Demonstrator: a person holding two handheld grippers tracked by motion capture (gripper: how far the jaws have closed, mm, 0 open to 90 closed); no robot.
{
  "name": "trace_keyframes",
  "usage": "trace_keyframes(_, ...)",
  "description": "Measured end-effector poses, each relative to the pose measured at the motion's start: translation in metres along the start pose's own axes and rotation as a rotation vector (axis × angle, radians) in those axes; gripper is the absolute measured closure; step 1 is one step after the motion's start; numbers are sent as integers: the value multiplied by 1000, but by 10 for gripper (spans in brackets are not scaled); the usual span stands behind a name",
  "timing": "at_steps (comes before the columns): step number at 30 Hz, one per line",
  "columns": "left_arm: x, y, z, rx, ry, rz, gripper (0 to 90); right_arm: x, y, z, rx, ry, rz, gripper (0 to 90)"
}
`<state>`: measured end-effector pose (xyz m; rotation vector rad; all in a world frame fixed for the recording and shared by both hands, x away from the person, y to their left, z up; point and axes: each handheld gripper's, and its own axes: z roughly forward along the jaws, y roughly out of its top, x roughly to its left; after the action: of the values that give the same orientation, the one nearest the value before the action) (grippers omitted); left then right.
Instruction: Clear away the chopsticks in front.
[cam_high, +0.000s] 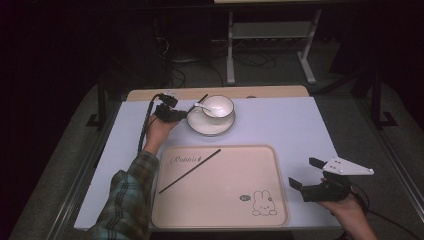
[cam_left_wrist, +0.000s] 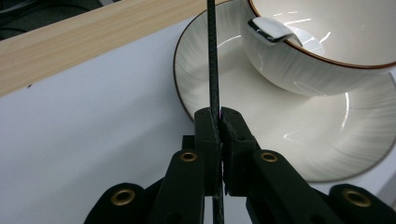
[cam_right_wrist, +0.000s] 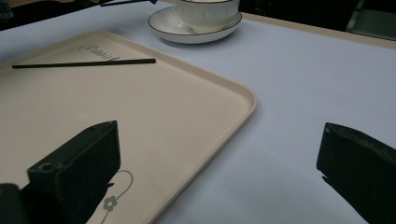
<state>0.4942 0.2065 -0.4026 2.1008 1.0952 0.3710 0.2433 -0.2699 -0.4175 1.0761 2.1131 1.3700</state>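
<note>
Right claw (cam_high: 306, 176) spread wide, empty, beside tray (cam_high: 260, 165) holding one chopstick (cam_high: 189, 171). Left claw (cam_left_wrist: 219, 116) pinches second chopstick (cam_left_wrist: 213, 60) upright against saucer (cam_left_wrist: 205, 70); bowl (cam_left_wrist: 299, 70) with spoon (cam_left_wrist: 271, 29) just beyond.

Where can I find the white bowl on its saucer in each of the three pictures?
High view: the bowl sits top centre, just right of the left gripper.
Left gripper view: top right, beyond the held black stick.
Right gripper view: top edge, centre.
Shared landmark: the saucer under it.

Bowl (cam_high: 218, 106) on saucer (cam_high: 210, 126) (behind tray (cam_high: 165, 212))
</note>
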Motion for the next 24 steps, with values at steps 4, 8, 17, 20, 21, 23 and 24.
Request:
trace_keyframes(4,5,-12,-17,-10,-11,-25,857,0,0,1,0,2,-2,0)
trace_keyframes(8,9,-24,-30,-7,-15,-34,857,1,0,2,6,2,-4,0)
trace_keyframes(17,1,-57,-64,-11,-38,-49,858,2,1,2,8,4,-10,0)
trace_keyframes(20,-8,-70,-75,-13,-45,-52,857,3,1,2,6,4,-9,0)
trace_keyframes(21,-11,-74,-78,-15,-49,-50,858,3,1,2,5,4,-9,0)
trace_keyframes(23,-20,-82,-83,-17,-59,-41,857,3,1,3,8,5,-9,0)
trace_keyframes(24,-25,-85,-86,-15,-66,-35,857,3,1,3,10,5,-9,0)
